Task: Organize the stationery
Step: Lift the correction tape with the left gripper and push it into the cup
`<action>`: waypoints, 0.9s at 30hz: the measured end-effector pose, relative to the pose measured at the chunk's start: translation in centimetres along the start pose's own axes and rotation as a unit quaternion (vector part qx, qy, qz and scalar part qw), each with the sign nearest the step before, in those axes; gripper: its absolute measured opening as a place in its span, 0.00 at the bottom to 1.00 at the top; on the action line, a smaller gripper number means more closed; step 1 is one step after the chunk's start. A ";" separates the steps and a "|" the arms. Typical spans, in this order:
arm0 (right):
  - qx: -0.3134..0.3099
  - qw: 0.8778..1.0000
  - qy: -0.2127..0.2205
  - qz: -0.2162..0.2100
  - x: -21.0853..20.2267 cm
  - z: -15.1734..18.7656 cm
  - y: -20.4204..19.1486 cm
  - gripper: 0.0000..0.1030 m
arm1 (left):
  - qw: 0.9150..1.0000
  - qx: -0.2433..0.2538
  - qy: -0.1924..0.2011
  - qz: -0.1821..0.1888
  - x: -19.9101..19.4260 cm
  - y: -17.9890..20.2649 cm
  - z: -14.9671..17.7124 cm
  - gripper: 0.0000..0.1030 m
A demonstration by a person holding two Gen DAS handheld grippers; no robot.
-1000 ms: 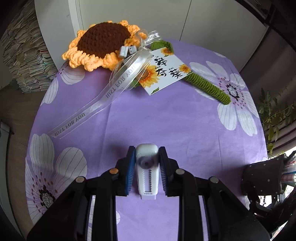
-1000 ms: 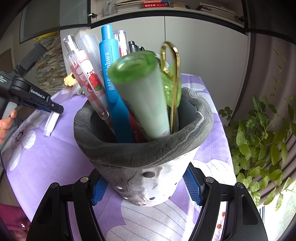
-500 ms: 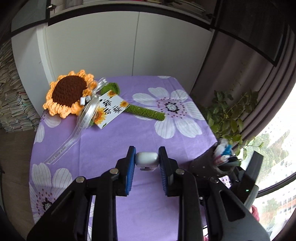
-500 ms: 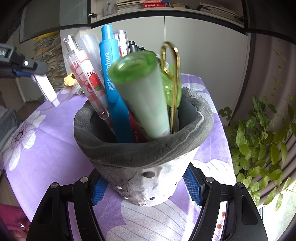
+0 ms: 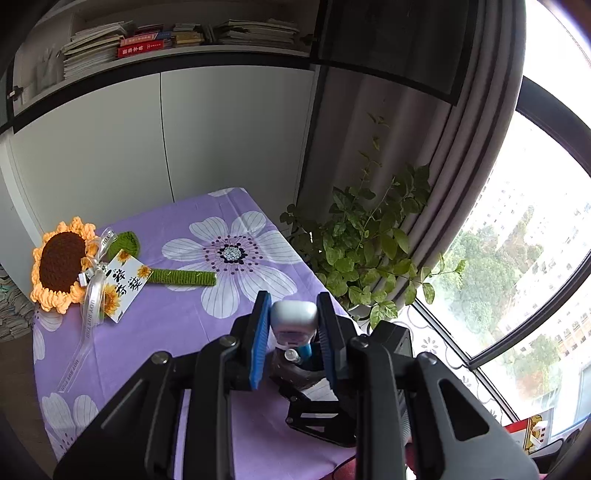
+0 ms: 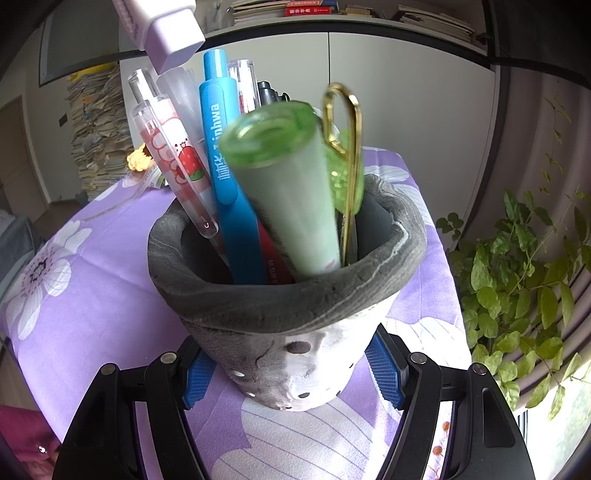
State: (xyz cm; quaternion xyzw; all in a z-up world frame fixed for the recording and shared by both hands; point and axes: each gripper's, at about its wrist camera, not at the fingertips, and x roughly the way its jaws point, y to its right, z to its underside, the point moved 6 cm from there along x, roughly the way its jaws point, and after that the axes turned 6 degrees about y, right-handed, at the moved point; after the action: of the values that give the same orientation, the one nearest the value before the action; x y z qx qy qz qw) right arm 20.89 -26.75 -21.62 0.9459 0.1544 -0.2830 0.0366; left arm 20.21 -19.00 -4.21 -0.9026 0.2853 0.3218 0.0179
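My left gripper (image 5: 293,325) is shut on a white utility knife (image 5: 294,319) and holds it in the air right above the pen holder (image 5: 295,373). The knife's lower end (image 6: 168,35) shows at the top left of the right wrist view, just above the pens. My right gripper (image 6: 291,373) is shut on the grey felt pen holder (image 6: 288,295), which stands on the purple flowered tablecloth (image 6: 92,295). The holder carries a blue pen (image 6: 221,147), a strawberry pen (image 6: 173,155), a green tube (image 6: 288,184) and gold-handled scissors (image 6: 347,147).
A crocheted sunflower (image 5: 62,266) with a ribbon and a card (image 5: 123,288) lies at the table's far left. A potted plant (image 5: 369,251) stands past the table's right edge by the window. White cabinets (image 5: 166,136) stand behind the table.
My left gripper has lifted the knife off the table and carried it right, over the pen holder. The right gripper and the holder have barely moved.
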 end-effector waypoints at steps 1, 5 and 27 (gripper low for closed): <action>0.000 1.000 0.000 -0.001 -0.1 0.0 0.0 0.71 | 1.000 -0.006 -0.006 0.011 0.1 0.1 0.0 0.23; 0.000 1.000 0.000 -0.001 -0.2 0.0 0.0 0.71 | 1.000 0.002 -0.003 0.016 0.0 0.7 -0.4 0.23; 0.001 1.000 0.000 -0.001 -0.1 0.0 0.3 0.71 | 0.999 0.029 -0.039 0.017 3.4 3.2 -0.3 0.23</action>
State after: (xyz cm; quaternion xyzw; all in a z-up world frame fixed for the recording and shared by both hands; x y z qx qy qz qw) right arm 20.89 -27.06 -21.55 0.9457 0.1553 -0.2831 0.0358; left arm 20.83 -23.43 -5.46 -0.8835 0.3092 0.3484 0.0494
